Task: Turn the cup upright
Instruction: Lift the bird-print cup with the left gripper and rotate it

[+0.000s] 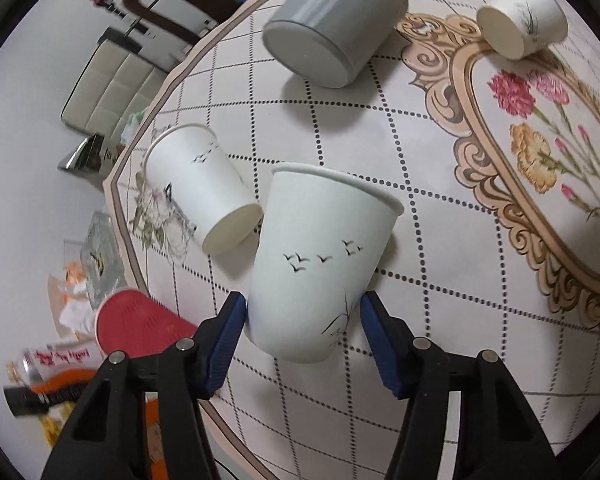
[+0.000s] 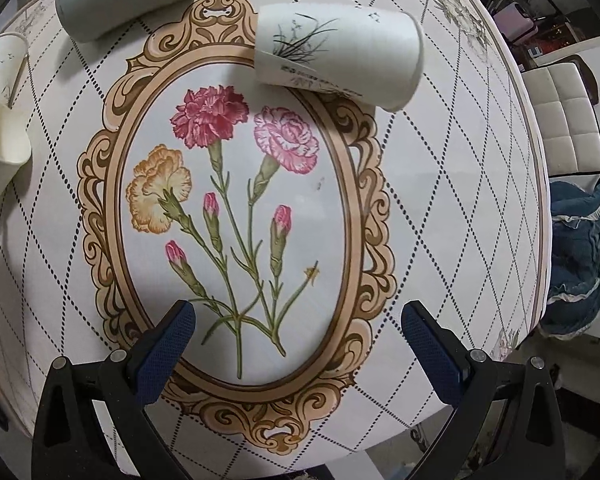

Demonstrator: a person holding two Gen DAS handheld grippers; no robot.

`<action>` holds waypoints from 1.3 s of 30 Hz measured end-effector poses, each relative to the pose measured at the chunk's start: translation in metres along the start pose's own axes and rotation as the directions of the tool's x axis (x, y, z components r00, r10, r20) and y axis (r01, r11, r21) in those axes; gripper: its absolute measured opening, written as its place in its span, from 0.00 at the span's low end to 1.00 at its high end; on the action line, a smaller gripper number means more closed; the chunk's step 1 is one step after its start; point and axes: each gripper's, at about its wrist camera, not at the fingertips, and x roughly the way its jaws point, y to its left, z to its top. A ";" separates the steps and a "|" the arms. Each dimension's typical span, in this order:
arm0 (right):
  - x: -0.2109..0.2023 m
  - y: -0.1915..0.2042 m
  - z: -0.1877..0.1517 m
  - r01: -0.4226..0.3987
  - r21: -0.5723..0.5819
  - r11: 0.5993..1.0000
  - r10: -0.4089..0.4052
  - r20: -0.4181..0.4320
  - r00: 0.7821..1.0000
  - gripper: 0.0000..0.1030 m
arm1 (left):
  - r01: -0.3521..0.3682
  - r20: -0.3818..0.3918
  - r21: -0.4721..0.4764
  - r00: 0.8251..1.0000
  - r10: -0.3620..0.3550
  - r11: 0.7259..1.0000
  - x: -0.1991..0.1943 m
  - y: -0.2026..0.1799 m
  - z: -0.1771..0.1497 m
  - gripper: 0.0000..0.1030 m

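In the left wrist view my left gripper (image 1: 302, 312) is shut on a white paper cup with bird prints (image 1: 320, 256), its two blue pads pressing the cup's lower sides; the rim points away from me. A second paper cup (image 1: 202, 190) lies on its side just left of it. A grey cup (image 1: 334, 20) lies on its side farther back, and another paper cup (image 1: 522, 20) lies at the far right. In the right wrist view my right gripper (image 2: 298, 340) is open and empty over the flower oval, with a paper cup (image 2: 340, 54) lying on its side ahead.
The round table (image 2: 440, 208) carries a flowered cloth with an ornate oval frame. Its edge (image 1: 120, 216) runs close on the left, with a red strainer (image 1: 140, 324) and clutter below. A chair (image 1: 172, 4) and a white seat (image 2: 568, 120) stand beyond the table.
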 end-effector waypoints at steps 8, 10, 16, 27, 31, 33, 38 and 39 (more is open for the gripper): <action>-0.005 -0.013 -0.013 -0.019 -0.037 0.999 0.019 0.020 1.000 1.00 | 0.045 -0.085 -0.076 0.995 -0.052 0.996 0.011 -0.011 -0.004 0.54; -0.009 -0.010 -0.015 -0.018 -0.046 0.999 0.019 0.021 1.000 1.00 | 0.014 -0.083 -0.079 0.996 -0.021 0.997 0.014 -0.013 -0.002 0.54; -0.012 -0.026 -0.024 -0.028 -0.029 0.999 0.028 0.024 0.999 1.00 | -0.011 -0.060 -0.115 0.998 0.004 0.993 0.001 -0.014 0.000 0.53; -0.007 -0.066 -0.030 -0.078 0.015 0.997 0.078 0.013 0.997 1.00 | 0.043 -0.008 -0.345 0.999 -0.048 0.938 -0.058 0.005 -0.017 0.53; -0.007 -0.069 -0.030 -0.098 0.013 0.995 0.098 0.019 0.995 1.00 | 0.115 -0.007 -0.496 0.991 -0.137 0.860 -0.072 0.010 -0.032 0.53; -0.009 -0.069 -0.029 -0.106 0.007 0.994 0.105 0.020 0.994 1.00 | 0.147 -0.006 -0.563 0.983 -0.181 0.813 -0.074 0.006 -0.039 0.53; -0.008 -0.074 -0.036 -0.105 -0.049 0.993 0.107 0.030 0.994 1.00 | 0.208 0.009 -0.711 0.958 -0.287 0.671 -0.077 -0.015 -0.053 0.53; -0.005 -0.076 -0.038 -0.102 -0.058 0.993 0.104 0.029 0.994 1.00 | 0.223 0.018 -0.729 0.951 -0.307 0.647 -0.077 -0.020 -0.055 0.53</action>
